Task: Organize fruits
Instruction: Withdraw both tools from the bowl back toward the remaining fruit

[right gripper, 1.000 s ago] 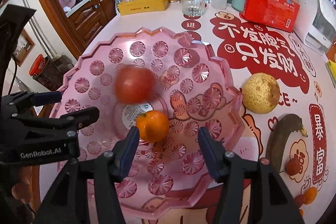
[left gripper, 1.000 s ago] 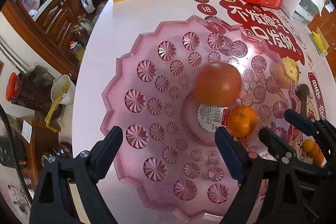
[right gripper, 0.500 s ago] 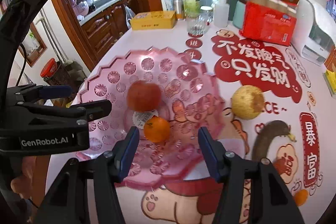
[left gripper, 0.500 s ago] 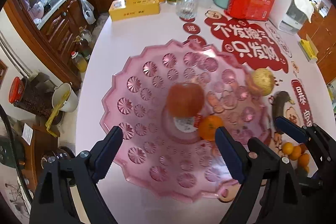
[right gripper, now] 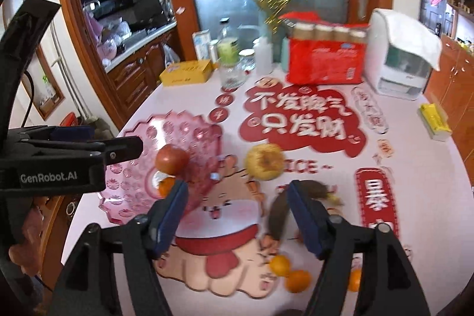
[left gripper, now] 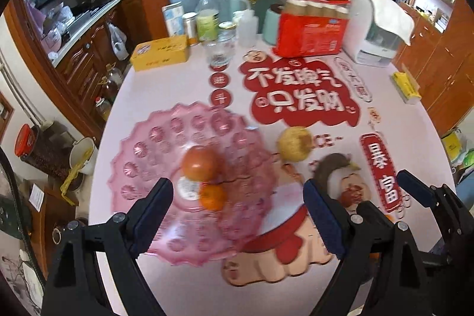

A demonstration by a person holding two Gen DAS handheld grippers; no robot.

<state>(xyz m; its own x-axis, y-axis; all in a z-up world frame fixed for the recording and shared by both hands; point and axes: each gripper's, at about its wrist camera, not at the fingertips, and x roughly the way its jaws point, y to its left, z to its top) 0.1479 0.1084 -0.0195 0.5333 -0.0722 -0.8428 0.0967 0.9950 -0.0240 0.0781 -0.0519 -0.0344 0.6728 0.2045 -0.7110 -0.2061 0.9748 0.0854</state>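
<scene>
Black-armed left gripper (left gripper: 237, 212) gapes empty; the right gripper (right gripper: 237, 215), empty too, has just been opening. Near the tabletop's left edge, the pink dish (left gripper: 142, 150) holds a tomato (left gripper: 199, 162) touching a tangerine (left gripper: 211, 197). A pear (right gripper: 264, 161) and a dark banana (right gripper: 278, 212) lie on the tabletop beside it.

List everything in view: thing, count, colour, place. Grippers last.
plate: 1, pink, table's left side
apple: 1, red, in plate
orange: 1, orange, in plate, below apple
pear: 1, yellow, right of plate
banana: 1, dark brown, below pear
small oranges: 3, orange, table's near edge
yellow box: 1, far left
glass: 1, clear, far side
red pack: 1, far side
left gripper: open, empty
right gripper: jaws just opening, empty
</scene>
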